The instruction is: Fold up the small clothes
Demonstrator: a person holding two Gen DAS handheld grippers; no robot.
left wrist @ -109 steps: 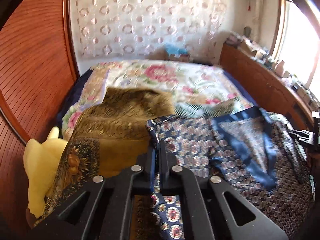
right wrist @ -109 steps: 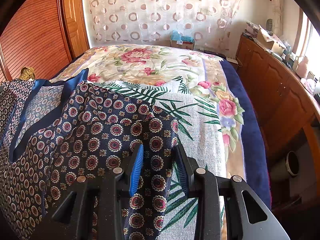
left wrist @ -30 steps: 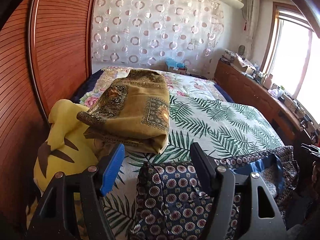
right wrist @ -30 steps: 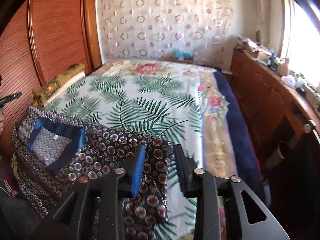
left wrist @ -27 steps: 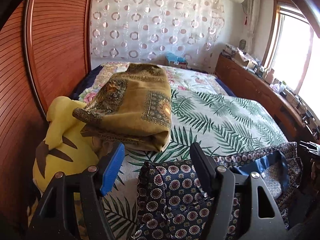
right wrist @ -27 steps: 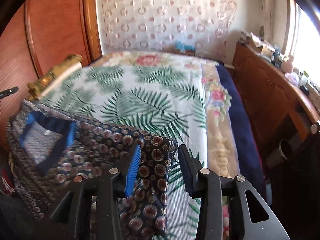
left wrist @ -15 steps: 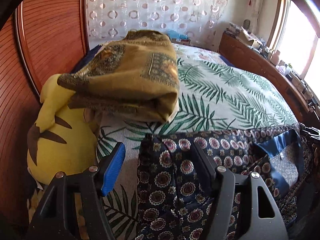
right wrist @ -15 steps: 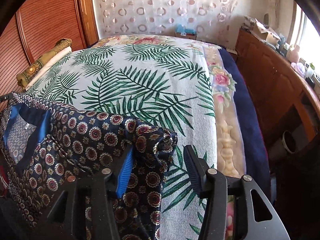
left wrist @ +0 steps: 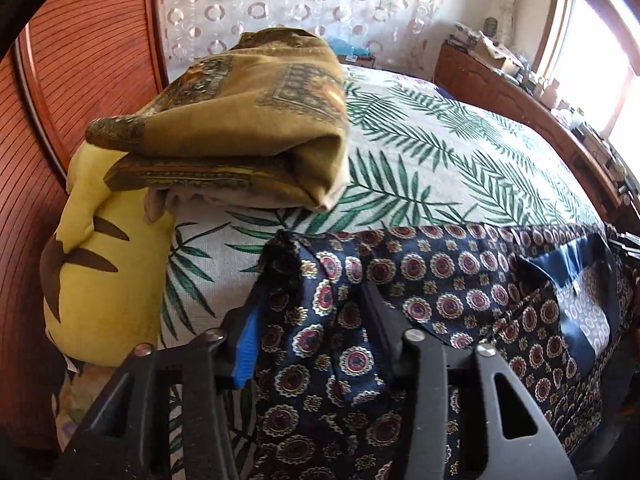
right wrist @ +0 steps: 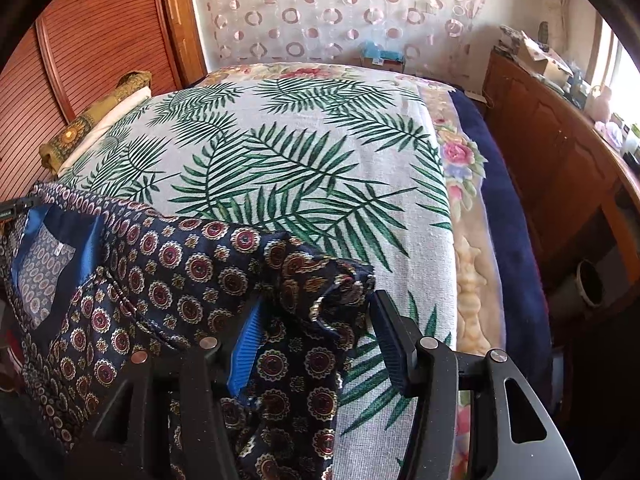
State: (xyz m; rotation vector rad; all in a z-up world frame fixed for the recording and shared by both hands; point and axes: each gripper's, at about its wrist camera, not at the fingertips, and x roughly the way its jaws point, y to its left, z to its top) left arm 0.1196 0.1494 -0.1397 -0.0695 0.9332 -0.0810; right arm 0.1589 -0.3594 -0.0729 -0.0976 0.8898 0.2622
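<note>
A navy garment with red-and-cream medallions and a blue lining (left wrist: 440, 272) lies spread along the near edge of the bed. In the left wrist view its bunched left corner sits between the jaws of my left gripper (left wrist: 312, 300). These jaws are closing and still stand apart, with cloth draped over the right finger. In the right wrist view the garment (right wrist: 160, 264) ends in a crumpled right corner. That corner rests loose between the jaws of my right gripper (right wrist: 316, 304), which stand wide apart.
A folded mustard cloth (left wrist: 248, 136) rests on a yellow plush toy (left wrist: 104, 264) at the bed's left side. The palm-leaf bedspread (right wrist: 304, 152) stretches ahead. A wooden wardrobe (left wrist: 80, 60) is on the left and a cluttered wooden cabinet (right wrist: 560, 152) on the right.
Both grippers came down toward the bed with the garment. The left jaws narrowed around its corner. The right jaws widened and the corner now lies loose between them.
</note>
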